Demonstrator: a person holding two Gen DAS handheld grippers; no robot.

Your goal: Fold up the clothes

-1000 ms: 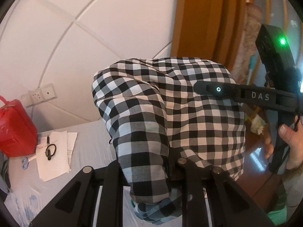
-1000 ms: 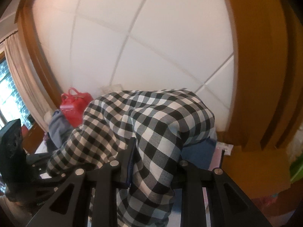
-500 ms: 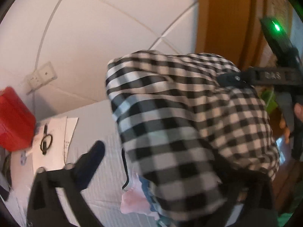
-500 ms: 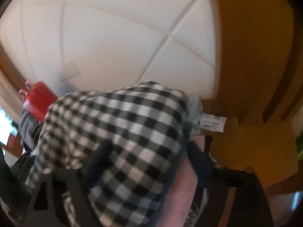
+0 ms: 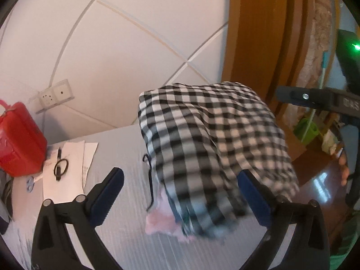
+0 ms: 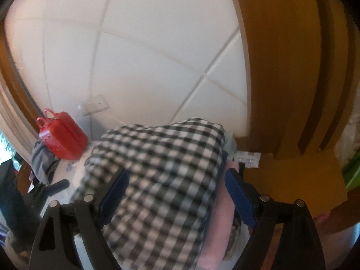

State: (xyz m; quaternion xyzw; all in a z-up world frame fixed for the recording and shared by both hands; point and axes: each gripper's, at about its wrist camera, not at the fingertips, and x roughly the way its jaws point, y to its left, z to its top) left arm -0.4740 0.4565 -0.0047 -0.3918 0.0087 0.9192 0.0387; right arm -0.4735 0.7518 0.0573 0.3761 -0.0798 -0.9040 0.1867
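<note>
The left tool (image 5: 180, 193) and the right tool (image 6: 176, 193) are both being held with jaws spread wide, nothing gripped. The checked garment (image 5: 213, 148) is lying folded on a pink garment (image 5: 157, 222) on the white counter (image 5: 121, 148). A red case (image 5: 18, 139) is standing at the far left, beside papers (image 5: 65, 171).

Both wrist views close, wall-facing, seemingly sharing checkered cloth (image 5: 213, 148), red bag (image 6: 61, 140)
</note>
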